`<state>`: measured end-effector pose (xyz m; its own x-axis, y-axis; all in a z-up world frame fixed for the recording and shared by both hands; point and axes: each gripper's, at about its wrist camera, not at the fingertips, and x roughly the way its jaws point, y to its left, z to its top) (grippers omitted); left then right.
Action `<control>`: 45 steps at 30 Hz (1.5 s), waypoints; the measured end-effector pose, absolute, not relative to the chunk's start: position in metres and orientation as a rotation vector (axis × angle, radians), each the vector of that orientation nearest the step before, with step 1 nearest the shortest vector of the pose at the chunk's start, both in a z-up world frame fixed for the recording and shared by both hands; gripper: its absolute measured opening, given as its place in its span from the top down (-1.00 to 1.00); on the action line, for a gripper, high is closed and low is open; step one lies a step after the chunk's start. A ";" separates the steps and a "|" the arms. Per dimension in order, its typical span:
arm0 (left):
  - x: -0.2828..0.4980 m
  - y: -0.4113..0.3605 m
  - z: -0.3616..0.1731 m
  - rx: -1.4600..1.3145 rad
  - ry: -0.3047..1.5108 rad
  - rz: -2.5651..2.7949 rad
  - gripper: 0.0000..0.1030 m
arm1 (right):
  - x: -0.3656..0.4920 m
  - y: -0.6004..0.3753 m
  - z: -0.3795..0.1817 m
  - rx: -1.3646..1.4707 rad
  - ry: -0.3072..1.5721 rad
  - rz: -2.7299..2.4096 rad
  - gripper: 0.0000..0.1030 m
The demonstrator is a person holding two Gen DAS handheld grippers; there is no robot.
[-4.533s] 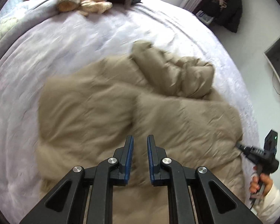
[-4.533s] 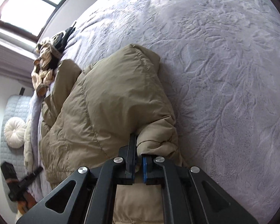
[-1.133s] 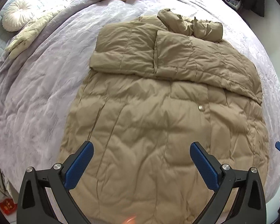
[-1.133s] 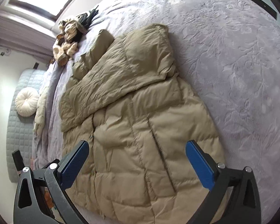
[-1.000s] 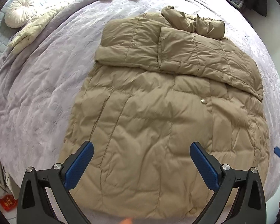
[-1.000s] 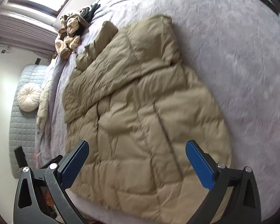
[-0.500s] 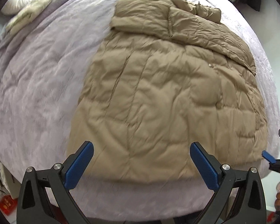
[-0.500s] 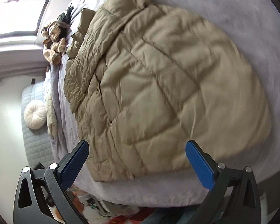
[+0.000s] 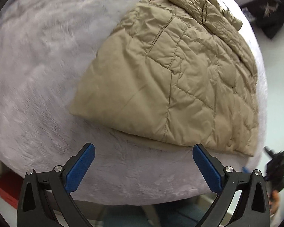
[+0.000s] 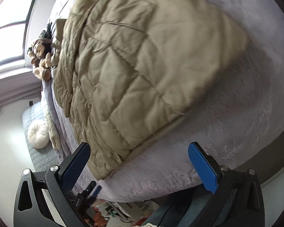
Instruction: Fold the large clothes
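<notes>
A tan quilted puffer coat (image 9: pixel 179 79) lies flat on the lilac bed, its sleeves folded across the far end and its hem toward me. It also shows in the right wrist view (image 10: pixel 142 66). My left gripper (image 9: pixel 143 162) is wide open and empty, low at the bed's near edge, just short of the hem's left corner. My right gripper (image 10: pixel 140 162) is wide open and empty, just short of the hem's right part. The left gripper shows small at the bottom of the right wrist view (image 10: pixel 89 193).
The lilac bedspread (image 9: pixel 37 75) surrounds the coat. A heap of beige clothes (image 10: pixel 40 60) lies at the far end. A white round cushion (image 10: pixel 37 136) sits on a quilted bench beside the bed. A dark jacket (image 9: pixel 268 15) hangs at the far wall.
Both grippers let go of the sleeves, opened wide and pulled back and down from above the coat to the bed's near edge. The coat has not moved in the last second.
</notes>
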<state>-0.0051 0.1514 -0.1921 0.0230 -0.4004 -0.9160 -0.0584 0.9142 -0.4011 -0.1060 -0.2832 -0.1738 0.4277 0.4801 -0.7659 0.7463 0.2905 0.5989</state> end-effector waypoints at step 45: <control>0.132 0.115 -0.081 -0.598 1.171 -0.423 0.73 | -0.023 -0.371 -0.142 1.393 0.947 0.019 0.82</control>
<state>0.1321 0.1151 -0.0806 0.3407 -0.5983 -0.7253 0.0029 0.7721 -0.6355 -0.0228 -0.3708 -0.1422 0.6477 0.5291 -0.5482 0.5065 0.2385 0.8286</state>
